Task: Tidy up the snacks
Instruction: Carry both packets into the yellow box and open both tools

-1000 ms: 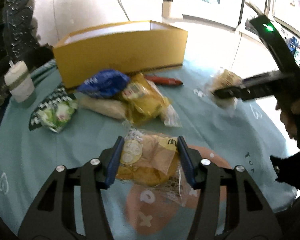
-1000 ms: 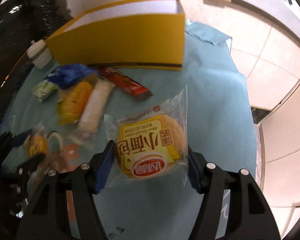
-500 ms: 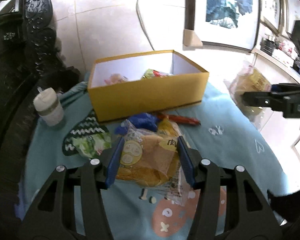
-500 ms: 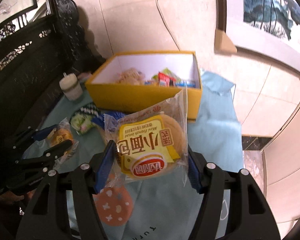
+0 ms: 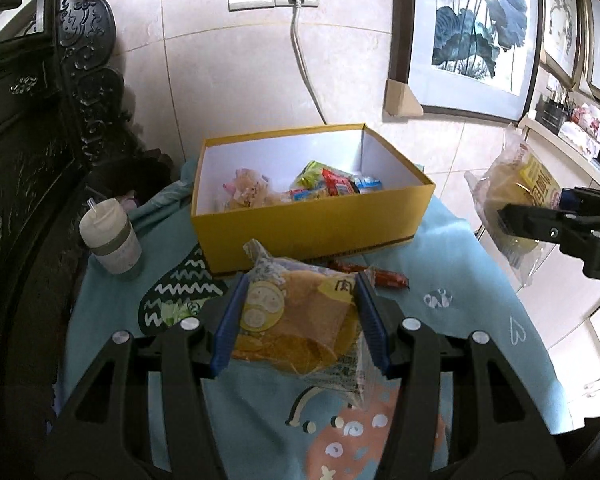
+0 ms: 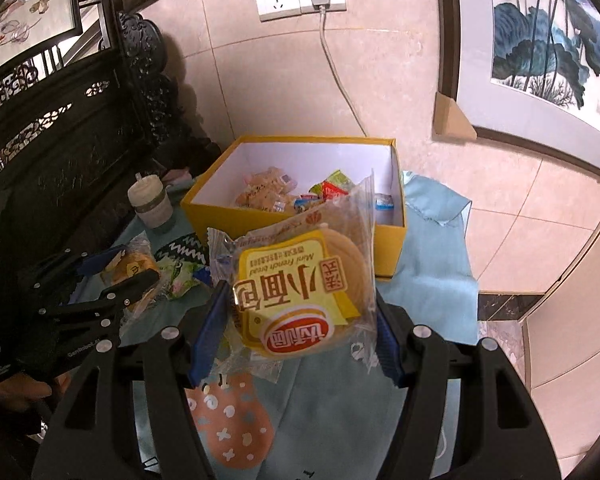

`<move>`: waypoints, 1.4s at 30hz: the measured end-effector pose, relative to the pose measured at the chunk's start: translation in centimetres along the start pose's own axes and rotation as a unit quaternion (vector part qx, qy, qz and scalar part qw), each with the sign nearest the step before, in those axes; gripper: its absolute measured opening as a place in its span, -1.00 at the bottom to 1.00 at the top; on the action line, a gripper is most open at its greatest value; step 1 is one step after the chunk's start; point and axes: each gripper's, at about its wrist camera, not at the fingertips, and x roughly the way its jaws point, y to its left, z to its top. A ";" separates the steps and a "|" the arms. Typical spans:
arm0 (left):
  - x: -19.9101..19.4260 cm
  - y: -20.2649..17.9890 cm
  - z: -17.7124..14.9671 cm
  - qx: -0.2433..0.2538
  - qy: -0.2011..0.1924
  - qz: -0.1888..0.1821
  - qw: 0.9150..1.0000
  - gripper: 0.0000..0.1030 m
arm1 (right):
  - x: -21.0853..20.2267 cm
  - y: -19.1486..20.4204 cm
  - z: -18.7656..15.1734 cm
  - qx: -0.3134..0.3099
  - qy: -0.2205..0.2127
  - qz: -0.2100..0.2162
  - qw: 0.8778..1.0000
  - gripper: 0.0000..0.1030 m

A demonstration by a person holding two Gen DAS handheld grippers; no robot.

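2 grippers hang above a teal tablecloth (image 5: 480,280) printed with a coral cartoon figure, each one clamped on a wrapped snack.

At the far side of the cloth, against the tiled wall, stands the yellow box (image 5: 312,220), lid off, white inside. Several small snack packets (image 5: 328,184) lie on its floor, a pale puffy bag (image 5: 244,192) to the left and red, green and blue wrappers to the right.

Left of the box stands a cream cup (image 5: 112,240) with a straw. Between the cup and the box front lies a black-and-green zigzag packet (image 5: 176,296), and just before the box front lies a red sausage stick (image 5: 380,276), partly hidden by the left gripper's load.

The left gripper (image 5: 300,320) has its blue pads closed against both sides of a clear-wrapped golden pastry packet (image 5: 300,312) with a yellow cartoon sticker, held off the cloth in front of the box.

The right gripper (image 6: 296,316) squeezes a French bread packet (image 6: 300,292) with a yellow label and red logo, raised in front of the box's near right corner. In the left wrist view this packet (image 5: 508,196) sits to the right of the box, level with its rim.
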 end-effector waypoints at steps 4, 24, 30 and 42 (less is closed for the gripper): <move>0.4 0.1 1.3 0.000 -0.009 0.001 1.000 0.05 | 0.1 -0.4 1.6 0.000 -0.009 -0.001 1.000 0.27; 2.8 1.2 13.1 0.004 -0.091 0.018 0.996 0.05 | 1.1 -1.2 12.9 -0.030 -0.078 -0.002 0.997 0.27; 5.0 1.9 16.6 0.004 -0.094 0.027 0.995 0.05 | 2.8 -1.1 16.5 -0.033 -0.085 -0.003 0.996 0.27; 14.5 4.6 17.0 0.004 0.003 0.079 0.997 0.78 | 12.9 -2.1 17.9 -0.045 0.027 -0.041 0.998 0.47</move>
